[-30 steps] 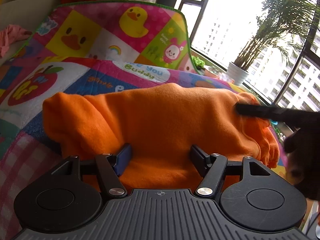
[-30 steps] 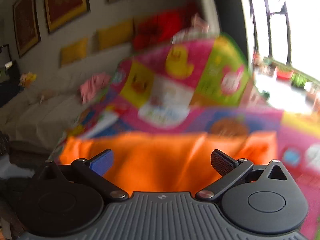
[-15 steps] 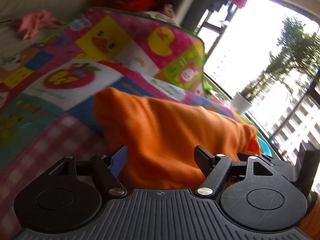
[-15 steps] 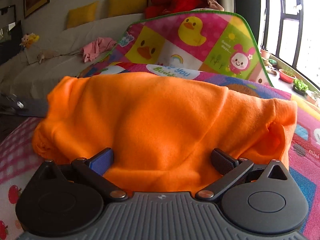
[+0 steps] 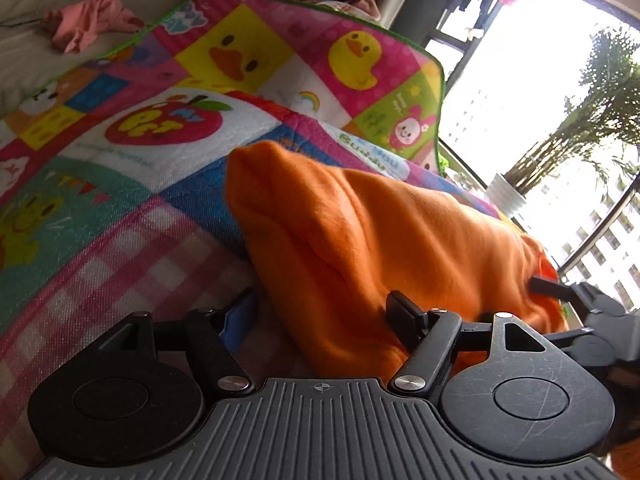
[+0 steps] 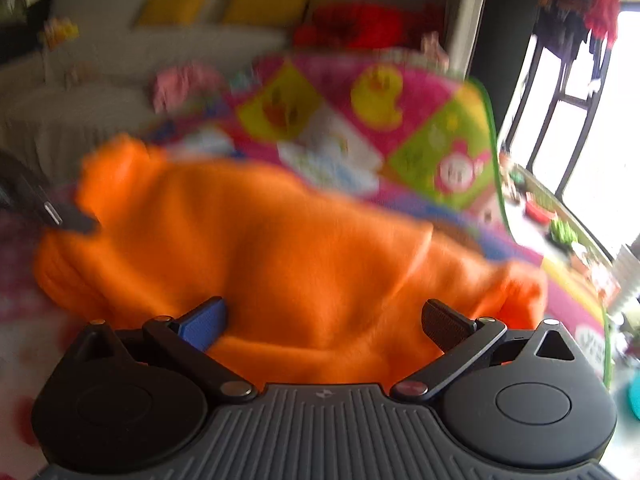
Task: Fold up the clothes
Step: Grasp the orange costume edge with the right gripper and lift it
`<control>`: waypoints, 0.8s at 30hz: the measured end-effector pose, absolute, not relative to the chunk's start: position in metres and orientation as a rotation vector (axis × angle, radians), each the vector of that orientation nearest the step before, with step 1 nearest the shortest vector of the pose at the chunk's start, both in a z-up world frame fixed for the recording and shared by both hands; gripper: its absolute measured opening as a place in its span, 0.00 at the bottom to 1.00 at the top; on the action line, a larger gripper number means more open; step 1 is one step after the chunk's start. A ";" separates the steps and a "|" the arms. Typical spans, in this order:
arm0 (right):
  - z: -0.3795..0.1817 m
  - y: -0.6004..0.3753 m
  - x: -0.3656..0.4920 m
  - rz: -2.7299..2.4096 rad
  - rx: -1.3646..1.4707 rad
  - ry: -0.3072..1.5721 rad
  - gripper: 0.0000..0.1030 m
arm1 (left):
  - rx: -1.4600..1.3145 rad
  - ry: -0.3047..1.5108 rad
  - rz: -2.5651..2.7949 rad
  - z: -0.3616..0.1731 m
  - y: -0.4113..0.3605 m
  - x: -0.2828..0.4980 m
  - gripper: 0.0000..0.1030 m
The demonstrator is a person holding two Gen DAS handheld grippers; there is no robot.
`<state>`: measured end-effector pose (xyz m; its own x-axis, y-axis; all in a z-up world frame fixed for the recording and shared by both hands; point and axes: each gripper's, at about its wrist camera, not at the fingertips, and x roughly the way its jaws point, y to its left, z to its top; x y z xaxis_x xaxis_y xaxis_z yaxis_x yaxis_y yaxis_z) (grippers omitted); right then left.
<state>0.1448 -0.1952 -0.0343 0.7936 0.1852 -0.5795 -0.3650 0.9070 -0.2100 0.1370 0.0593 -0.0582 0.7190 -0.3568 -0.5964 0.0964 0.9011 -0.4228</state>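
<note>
Two hand-held grippers are at work on one garment, so start with the left hand-held gripper (image 5: pixel 322 314): jaws spread wide, nothing between them. Its blue-padded finger sits over the checked part of the play mat (image 5: pixel 120 240), its black finger is right against the near flank of the orange fleece garment (image 5: pixel 360 240). No cloth pinched there.

Across to the right hand-held gripper (image 6: pixel 324 320): jaws wide too, gripping nothing, both fingers straddling the near hem of the orange fleece garment (image 6: pixel 280 248). That view is smeared with motion, so whether the pads touch the fabric I cannot tell.

Out from the tools: the garment lies in a loose, humped bundle on the colourful cartoon-print play mat, one rounded end toward the apple panel, the other bunched toward the window side. Beyond it, the mat's far end stands up like a backrest. A small pink garment (image 5: pixel 88 26) lies well apart on the pale sofa behind, and a potted palm (image 5: pixel 560 152) stands by the bright window.

My read: this is between grasps, a re-grip step partway through the fold, with the bundle still lumpy rather than flat. The next move calls for each tool to pick a definite edge or corner, close on a single layer rather than a wad, then draw the fabric taut and level before laying it over.
</note>
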 end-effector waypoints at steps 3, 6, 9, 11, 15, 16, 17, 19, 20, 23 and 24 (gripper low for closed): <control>-0.021 -0.178 0.123 0.339 -0.363 0.486 1.00 | -0.384 0.731 -0.259 -0.058 0.059 0.137 0.75; -0.007 -0.149 0.088 0.502 -0.455 0.365 1.00 | -0.388 0.733 -0.260 -0.057 0.060 0.138 0.78; -0.016 -0.122 0.073 0.643 -0.495 0.384 0.95 | -0.392 0.734 -0.262 -0.057 0.060 0.138 0.78; -0.031 -0.104 0.072 0.661 -0.544 0.384 0.87 | -0.395 0.735 -0.263 -0.057 0.060 0.139 0.78; -0.050 -0.081 0.086 0.652 -0.566 0.446 0.85 | -0.400 0.737 -0.264 -0.056 0.060 0.139 0.78; -0.051 -0.077 0.088 0.646 -0.575 0.447 0.85 | -0.406 0.735 -0.268 -0.055 0.061 0.139 0.78; -0.051 -0.076 0.089 0.638 -0.572 0.450 0.84 | -0.418 0.730 -0.275 -0.054 0.062 0.138 0.78; -0.048 -0.080 0.095 0.622 -0.521 0.473 0.72 | -0.441 0.719 -0.288 -0.051 0.065 0.136 0.78; -0.046 -0.086 0.099 0.613 -0.466 0.496 0.65 | -0.459 0.710 -0.294 -0.049 0.067 0.134 0.78; -0.036 -0.117 0.121 0.605 -0.165 0.614 0.51 | -0.535 0.680 -0.312 -0.041 0.077 0.129 0.82; -0.032 -0.129 0.129 0.601 -0.055 0.654 0.50 | -0.564 0.679 -0.323 -0.039 0.079 0.129 0.83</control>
